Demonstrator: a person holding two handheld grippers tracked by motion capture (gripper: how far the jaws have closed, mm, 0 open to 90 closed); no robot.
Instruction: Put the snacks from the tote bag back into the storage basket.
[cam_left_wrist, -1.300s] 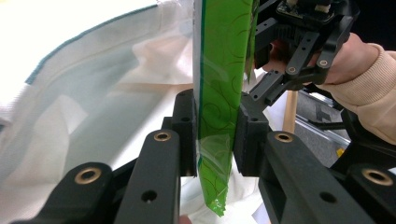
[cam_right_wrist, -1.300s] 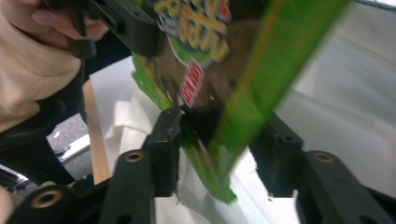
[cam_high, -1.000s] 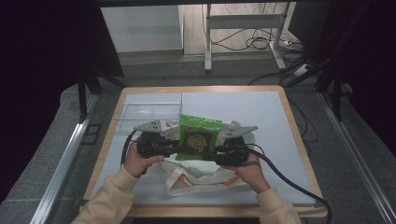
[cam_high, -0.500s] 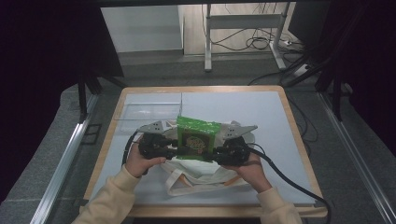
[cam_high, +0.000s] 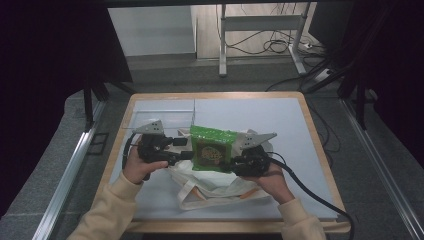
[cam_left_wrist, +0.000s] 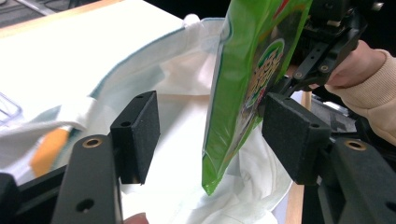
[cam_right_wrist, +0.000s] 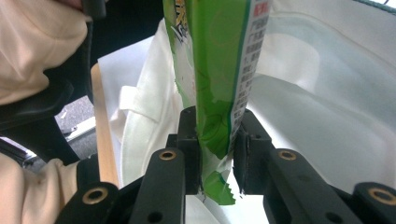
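A green snack bag (cam_high: 212, 150) hangs upright over a white cloth tote bag (cam_high: 210, 187) lying on the table. My right gripper (cam_right_wrist: 215, 154) is shut on the snack bag (cam_right_wrist: 215, 56) at its lower corner, and in the high view this gripper (cam_high: 235, 161) sits at the bag's right edge. My left gripper (cam_left_wrist: 212, 135) has just been opening its jaws. The snack bag (cam_left_wrist: 247, 70) still hangs between them close to the right pad (cam_left_wrist: 292, 135), and the left pad stands well apart. In the high view the left gripper (cam_high: 186, 155) is at the bag's left edge.
A clear plastic box (cam_high: 165, 117) stands at the table's back left. The white mat has a wooden rim (cam_high: 315, 150). The tote bag (cam_left_wrist: 182, 93) carries an orange tag (cam_left_wrist: 46, 149). Metal legs and cables lie on the floor beyond the table.
The left gripper's jaws have opened and let go of the snack bag, and that hand has drawn slightly left. The right gripper still holds the bag in place.
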